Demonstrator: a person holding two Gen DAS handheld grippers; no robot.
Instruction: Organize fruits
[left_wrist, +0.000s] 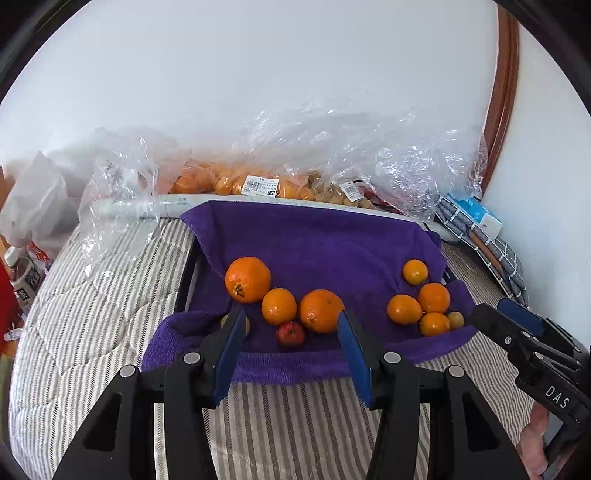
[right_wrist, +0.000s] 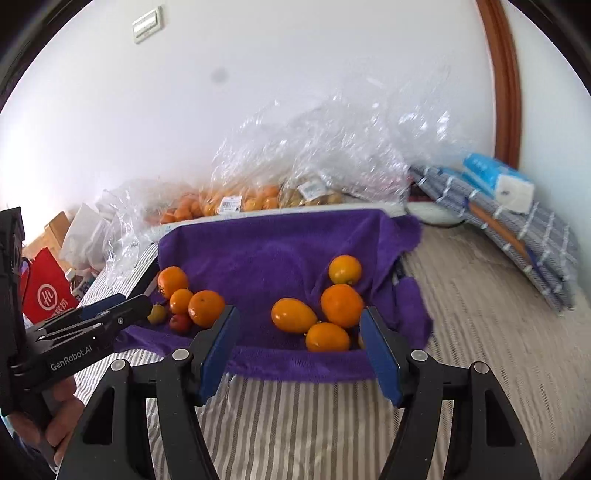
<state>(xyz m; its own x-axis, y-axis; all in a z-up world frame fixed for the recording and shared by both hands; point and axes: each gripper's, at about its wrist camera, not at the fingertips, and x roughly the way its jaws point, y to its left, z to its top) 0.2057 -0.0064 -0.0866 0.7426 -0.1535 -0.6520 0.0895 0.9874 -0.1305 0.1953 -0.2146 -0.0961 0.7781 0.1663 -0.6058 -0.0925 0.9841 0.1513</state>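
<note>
A purple towel (left_wrist: 314, 240) (right_wrist: 280, 254) lies over a tray on the striped bed. On its left side sit three oranges (left_wrist: 247, 279) (right_wrist: 205, 307) and a small red fruit (left_wrist: 290, 333) (right_wrist: 180, 322). On its right side lies a cluster of smaller oranges (left_wrist: 404, 309) (right_wrist: 341, 305) with a small yellow fruit (left_wrist: 455, 319). My left gripper (left_wrist: 290, 321) is open and empty, just before the red fruit. My right gripper (right_wrist: 299, 317) is open and empty, in front of the right cluster; it also shows in the left wrist view (left_wrist: 498, 314).
Clear plastic bags (left_wrist: 295, 155) (right_wrist: 303, 162) of oranges and small brown fruit lie behind the towel by the wall. A folded checked cloth (right_wrist: 517, 236) with a tissue pack (right_wrist: 498, 181) lies at right. Bottles (left_wrist: 22, 273) and a red bag (right_wrist: 44, 291) stand at left.
</note>
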